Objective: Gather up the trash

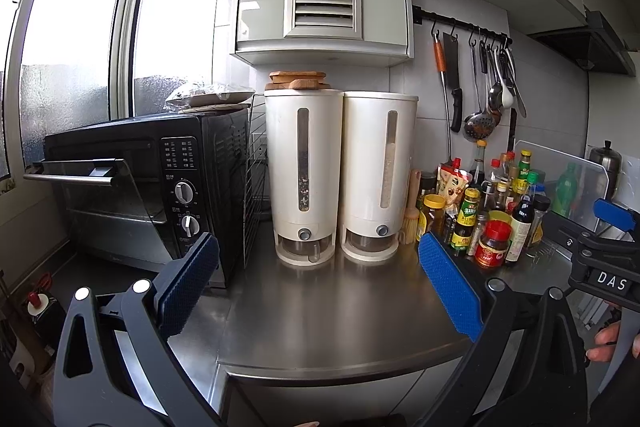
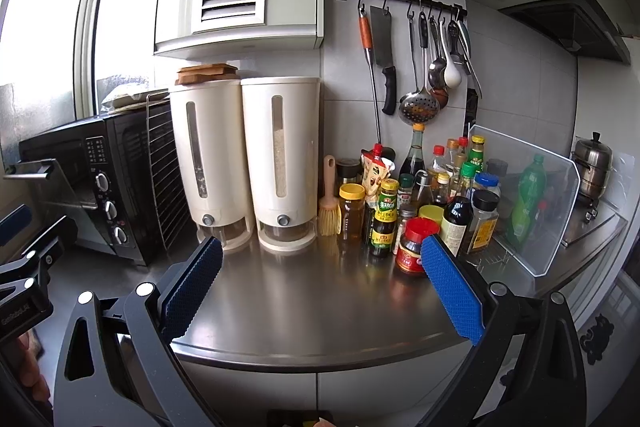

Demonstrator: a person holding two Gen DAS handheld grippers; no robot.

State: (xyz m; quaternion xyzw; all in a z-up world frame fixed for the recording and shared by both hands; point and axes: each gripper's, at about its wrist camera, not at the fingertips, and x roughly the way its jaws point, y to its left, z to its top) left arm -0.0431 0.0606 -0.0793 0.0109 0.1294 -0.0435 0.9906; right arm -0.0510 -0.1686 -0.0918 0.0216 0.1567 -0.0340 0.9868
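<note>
No trash item is plainly visible in either view. My left gripper (image 1: 318, 247) is open and empty, held above the front of the steel counter (image 1: 320, 307), facing two white grain dispensers (image 1: 304, 175). My right gripper (image 2: 322, 251) is open and empty over the same counter (image 2: 312, 303), a little to the right, with its right pad in front of a red-lidded sauce jar (image 2: 412, 247). The right gripper's body shows at the right edge of the left wrist view (image 1: 600, 259); the left gripper's body shows at the left edge of the right wrist view (image 2: 24, 267).
A black toaster oven (image 1: 152, 183) with its door ajar stands at the left, a wire rack (image 1: 256, 171) leaning beside it. Many sauce bottles (image 2: 432, 195) crowd the back right. A clear splash guard (image 2: 532, 203), a green bottle (image 2: 528, 195), hanging utensils (image 2: 424, 67) and a steel pot (image 2: 592, 163) lie further right.
</note>
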